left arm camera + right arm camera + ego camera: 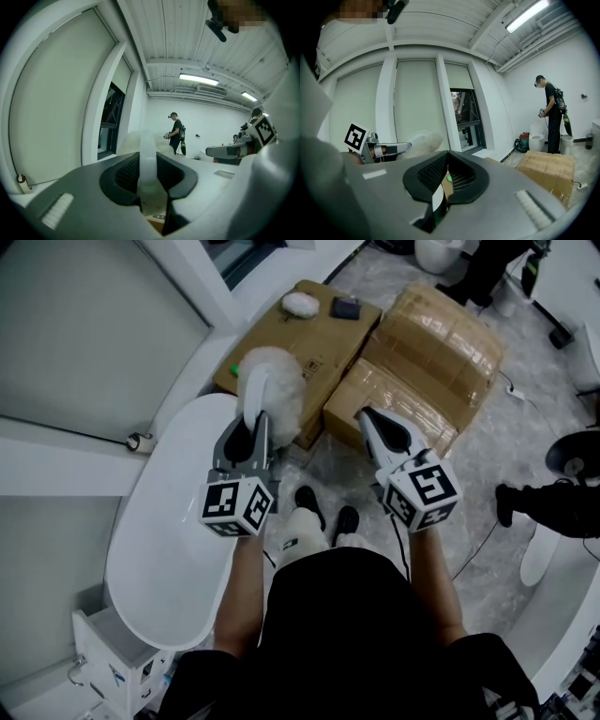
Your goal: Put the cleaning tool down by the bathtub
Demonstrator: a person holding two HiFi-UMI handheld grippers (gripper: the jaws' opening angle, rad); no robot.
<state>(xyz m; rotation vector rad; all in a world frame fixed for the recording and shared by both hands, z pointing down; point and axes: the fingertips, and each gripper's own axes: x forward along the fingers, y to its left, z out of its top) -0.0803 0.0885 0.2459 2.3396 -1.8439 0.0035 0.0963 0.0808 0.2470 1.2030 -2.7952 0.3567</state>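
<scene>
The left gripper (pixel 255 424) clamps the fluffy white cleaning tool (pixel 275 388) by its handle, near the bathtub (pixel 141 554) end. The right gripper (pixel 367 416) is closed and empty.

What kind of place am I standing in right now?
Probably a mock bathroom in a workshop or test room, not a home. A white oval freestanding bathtub stands by the window wall, taped brown cardboard boxes lie on the floor beside it, and strip lights run along a bare panelled ceiling.
</scene>
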